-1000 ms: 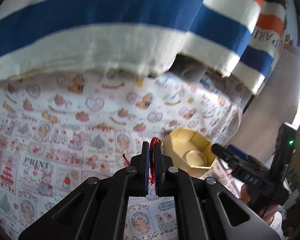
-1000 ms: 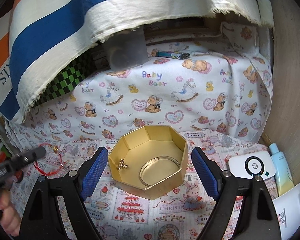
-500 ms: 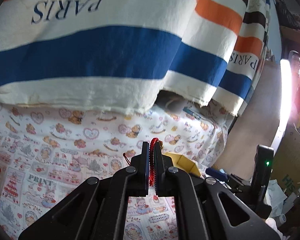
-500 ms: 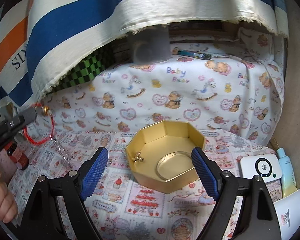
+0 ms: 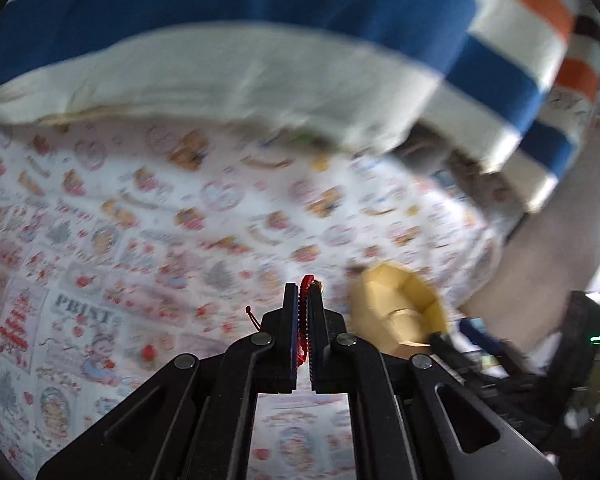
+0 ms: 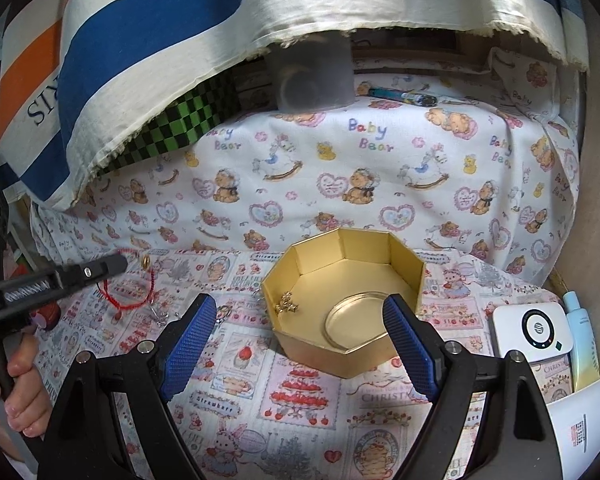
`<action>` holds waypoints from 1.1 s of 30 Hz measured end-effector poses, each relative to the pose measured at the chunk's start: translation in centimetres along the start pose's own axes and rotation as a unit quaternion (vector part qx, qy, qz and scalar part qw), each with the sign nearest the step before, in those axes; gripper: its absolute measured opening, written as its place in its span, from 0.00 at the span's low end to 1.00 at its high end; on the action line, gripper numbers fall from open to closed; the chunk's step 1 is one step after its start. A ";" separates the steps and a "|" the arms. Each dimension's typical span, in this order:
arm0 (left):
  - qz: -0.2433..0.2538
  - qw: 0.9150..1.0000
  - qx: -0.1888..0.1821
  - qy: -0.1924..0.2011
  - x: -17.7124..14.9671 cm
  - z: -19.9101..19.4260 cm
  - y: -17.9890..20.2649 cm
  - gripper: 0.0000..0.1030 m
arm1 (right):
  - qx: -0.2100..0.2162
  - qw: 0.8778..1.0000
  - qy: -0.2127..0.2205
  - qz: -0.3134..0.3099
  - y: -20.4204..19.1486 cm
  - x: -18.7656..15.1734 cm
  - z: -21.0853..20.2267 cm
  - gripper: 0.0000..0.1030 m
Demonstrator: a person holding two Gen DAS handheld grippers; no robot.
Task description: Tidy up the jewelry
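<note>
I am in the carrying step: my left tool [image 5: 303,294] is clenched on a red cord bracelet [image 6: 130,286], and the job now is to get it over to the gold box [image 6: 342,300] and let it fall inside. From the right wrist view the bracelet hangs as a loop below the left tool's tip [image 6: 116,264], with a small gold ring [image 6: 145,261] at its top, and it sits well to the left of the box, above the printed cloth [image 6: 300,408] that covers the counter. From the left wrist view the cord shows as a thin red line pinched between the two closed fingers, and the box [image 5: 396,316] lies ahead and to the right of them; that picture is blurred, so I read little else from it.

My right tool [image 6: 300,344] is released, its blue pads [image 6: 190,332] spread wide and holding nothing. The near edge of the box sits between them, though I judge the pads to be above it and not touching its walls.

A small gold trinket [image 6: 286,306] and a round metal lid or dish [image 6: 358,320] already lie in the box. Something pale and chain-like [image 6: 158,314] rests on the cloth under the bracelet; I cannot tell what it is.

Next I judge the left tool must swing right until the loop hangs over the open box, drop a little, then open
</note>
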State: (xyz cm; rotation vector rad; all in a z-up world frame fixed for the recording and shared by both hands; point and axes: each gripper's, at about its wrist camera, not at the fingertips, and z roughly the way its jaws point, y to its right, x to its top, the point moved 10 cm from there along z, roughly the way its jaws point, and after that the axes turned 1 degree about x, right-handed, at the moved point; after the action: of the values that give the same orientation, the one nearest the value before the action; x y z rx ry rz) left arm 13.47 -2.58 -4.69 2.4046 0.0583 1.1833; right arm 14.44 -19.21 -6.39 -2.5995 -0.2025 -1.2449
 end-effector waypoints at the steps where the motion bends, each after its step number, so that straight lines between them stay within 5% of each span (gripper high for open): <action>1: 0.005 1.000 -0.013 0.011 0.3 -0.5 0.8 0.03 | 0.003 1.000 -0.002 -0.004 -0.3 -0.1 0.1 0.84; 8: 0.009 0.993 -0.110 0.050 1.7 -4.4 4.6 0.03 | 0.099 0.994 -0.032 -0.045 -4.8 -2.2 0.6 0.84; 16: 0.017 0.993 -0.115 0.035 1.1 -3.7 5.4 0.03 | 0.175 0.979 -0.059 -0.087 -9.3 -4.2 0.5 0.46; 23: 0.032 0.992 -0.122 0.030 0.3 -3.7 6.6 0.03 | 0.147 0.985 -0.044 -0.073 -8.2 -3.8 0.8 0.37; 27: 0.042 0.992 -0.115 0.037 0.3 -4.0 7.0 0.03 | 0.141 0.987 -0.046 -0.066 -7.5 -3.7 0.9 0.07; 33: 0.033 0.993 -0.107 0.045 0.7 -4.0 6.3 0.03 | 0.110 0.992 -0.012 -0.055 -6.2 -2.4 0.1 0.04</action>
State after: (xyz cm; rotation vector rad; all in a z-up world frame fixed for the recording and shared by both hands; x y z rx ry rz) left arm 9.87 -6.55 0.60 2.1800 -0.1142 1.2602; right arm 11.57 -13.25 -7.35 -2.4440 -0.4652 -1.1536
